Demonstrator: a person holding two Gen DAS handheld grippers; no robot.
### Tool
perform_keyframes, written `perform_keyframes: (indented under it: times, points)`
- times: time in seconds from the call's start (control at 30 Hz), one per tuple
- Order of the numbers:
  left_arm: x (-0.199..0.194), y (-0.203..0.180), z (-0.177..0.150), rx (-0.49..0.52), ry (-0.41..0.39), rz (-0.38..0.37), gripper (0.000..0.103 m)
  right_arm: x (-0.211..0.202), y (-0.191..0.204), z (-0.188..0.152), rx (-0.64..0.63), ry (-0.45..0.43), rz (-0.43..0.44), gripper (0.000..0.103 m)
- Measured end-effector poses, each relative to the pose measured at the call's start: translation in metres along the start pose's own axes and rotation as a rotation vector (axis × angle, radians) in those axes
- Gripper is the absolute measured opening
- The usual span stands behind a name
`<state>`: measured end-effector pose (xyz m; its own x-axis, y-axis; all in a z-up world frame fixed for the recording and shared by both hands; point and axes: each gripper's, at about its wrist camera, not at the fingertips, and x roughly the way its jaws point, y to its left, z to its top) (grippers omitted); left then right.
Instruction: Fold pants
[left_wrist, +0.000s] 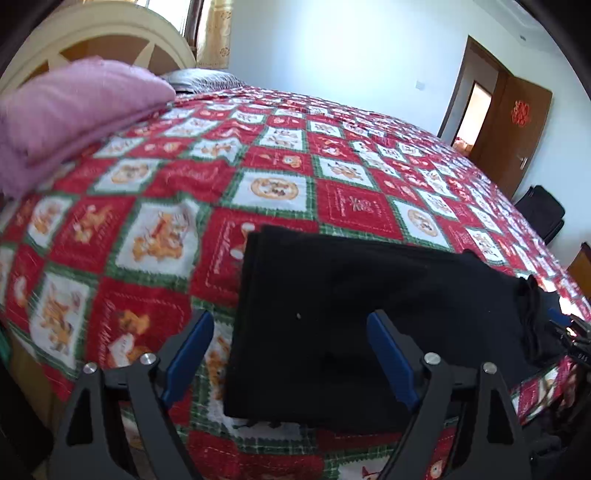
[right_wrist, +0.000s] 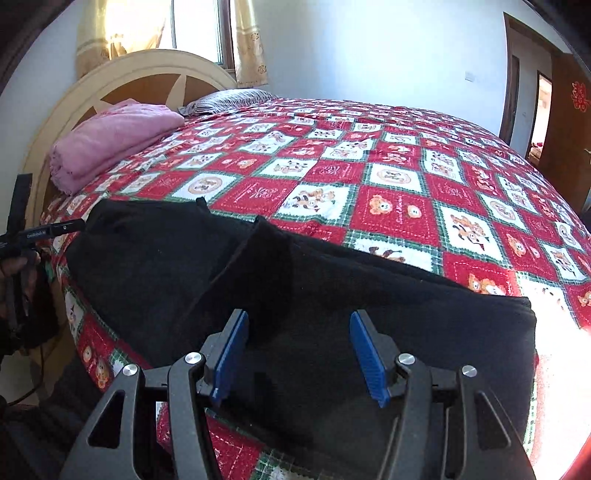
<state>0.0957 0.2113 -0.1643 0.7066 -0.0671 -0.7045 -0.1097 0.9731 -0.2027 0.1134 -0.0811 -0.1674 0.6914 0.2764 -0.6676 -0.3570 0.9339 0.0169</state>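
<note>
Pants (left_wrist: 354, 314) on quilt (left_wrist: 258, 155), bedrm w/ door (left_wrist: 513, 136).

a folded pink blanket (right_wrist: 110, 140) and striped pillow (right_wrist: 229, 99) lie on the red patchwork bedspread (right_wrist: 369, 177) by the headboard (right_wrist: 122, 70).

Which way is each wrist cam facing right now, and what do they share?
Left wrist: above the bed's near edge, facing the black pants; open left hand-held gripper shows.
Right wrist: above the same edge, facing the headboard; open right hand-held gripper shows.
Shared: pants, patterned bedspread, pink blanket, door.
</note>
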Motion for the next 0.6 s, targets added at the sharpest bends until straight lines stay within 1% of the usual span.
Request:
perform_keyframes:
  times: [0.07, 0.1, 0.2, 0.23, 0.3, 0.37, 0.43, 0.53, 0.6]
  points:
    - [0.006, 0.000, -0.005, -0.011, 0.010, -0.038, 0.086, -0.001, 0.002, 0.000, -0.005, -0.010, -0.002, 0.059]
    - [0.008, 0.001, -0.008, -0.017, 0.017, -0.048, 0.082, -0.002, 0.002, 0.000, -0.005, -0.016, -0.001, 0.059]
    - [0.014, 0.006, -0.014, -0.016, 0.015, -0.039, 0.079, -0.002, 0.002, -0.002, 0.001, -0.020, -0.001, 0.059]
    - [0.014, 0.011, -0.014, -0.035, 0.015, -0.051, 0.075, -0.002, 0.002, -0.002, 0.003, -0.019, 0.000, 0.059]
    - [0.011, 0.020, -0.013, -0.076, 0.005, -0.077, 0.075, -0.001, 0.002, -0.004, 0.007, -0.016, -0.002, 0.059]
    - [0.009, 0.026, -0.012, -0.099, -0.003, -0.081, 0.073, -0.001, 0.003, -0.004, 0.009, -0.017, -0.001, 0.059]
    - [0.010, 0.026, -0.013, -0.092, 0.002, -0.090, 0.073, -0.002, 0.003, -0.004, 0.008, -0.020, 0.000, 0.059]
    - [0.015, 0.020, -0.015, -0.044, 0.011, -0.078, 0.071, -0.002, 0.004, -0.005, 0.007, -0.022, -0.001, 0.059]
    - [0.013, 0.020, -0.016, -0.039, 0.008, -0.075, 0.059, -0.002, 0.004, -0.005, 0.006, -0.020, -0.003, 0.059]
